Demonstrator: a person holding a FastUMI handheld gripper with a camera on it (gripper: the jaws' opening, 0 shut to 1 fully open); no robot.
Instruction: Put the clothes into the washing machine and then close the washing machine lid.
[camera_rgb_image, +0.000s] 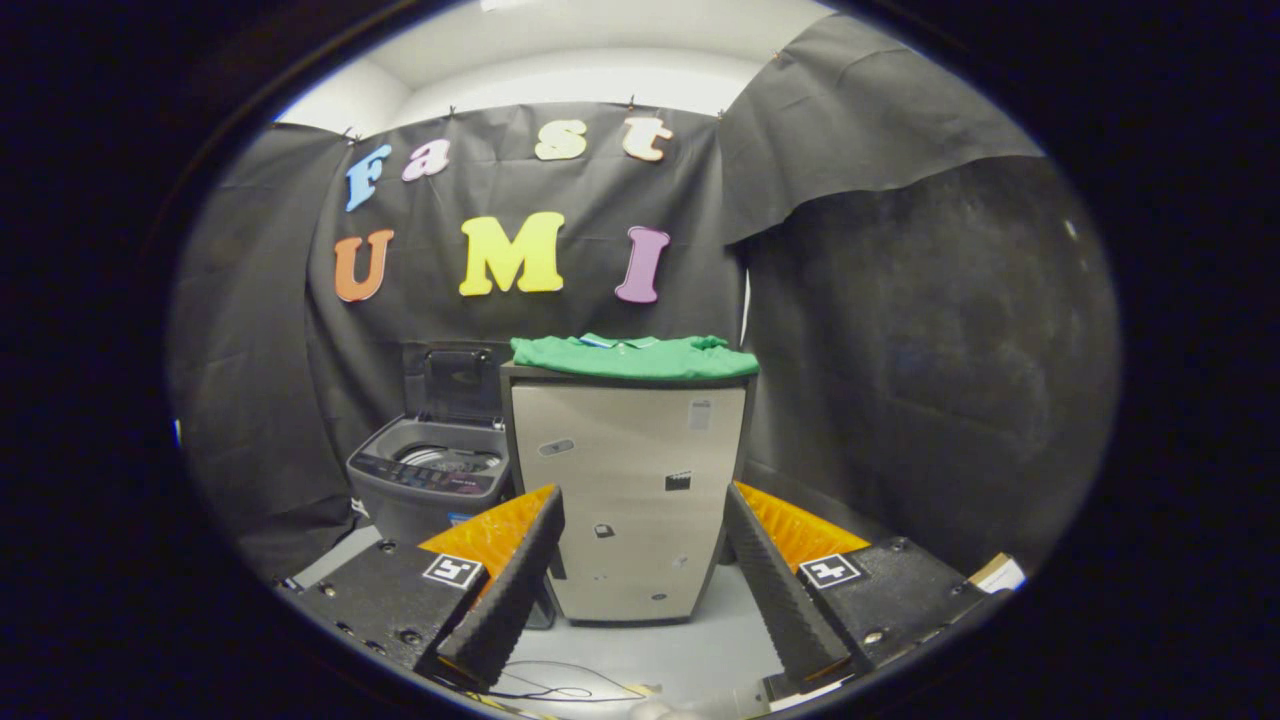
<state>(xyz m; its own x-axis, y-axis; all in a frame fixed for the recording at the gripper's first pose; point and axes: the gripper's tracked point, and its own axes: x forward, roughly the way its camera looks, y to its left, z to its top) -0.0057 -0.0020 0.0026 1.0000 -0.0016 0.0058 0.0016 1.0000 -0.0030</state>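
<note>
Gripper (640, 560) spread wide, holding nothing, well back from everything. Beyond the fingers a cabinet (628, 490) carries the green shirt (634, 356) on top; washing machine (430, 478) just beside it, lid (458, 384) up. Nothing done yet: shirt to load, lid to close.

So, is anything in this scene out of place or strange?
Only the green clothes: they lie folded on top of the silver cabinet, not in the washing machine beside it, whose lid stands open. Loose cables lie on the floor. The tongs are open, holding nothing.
</note>
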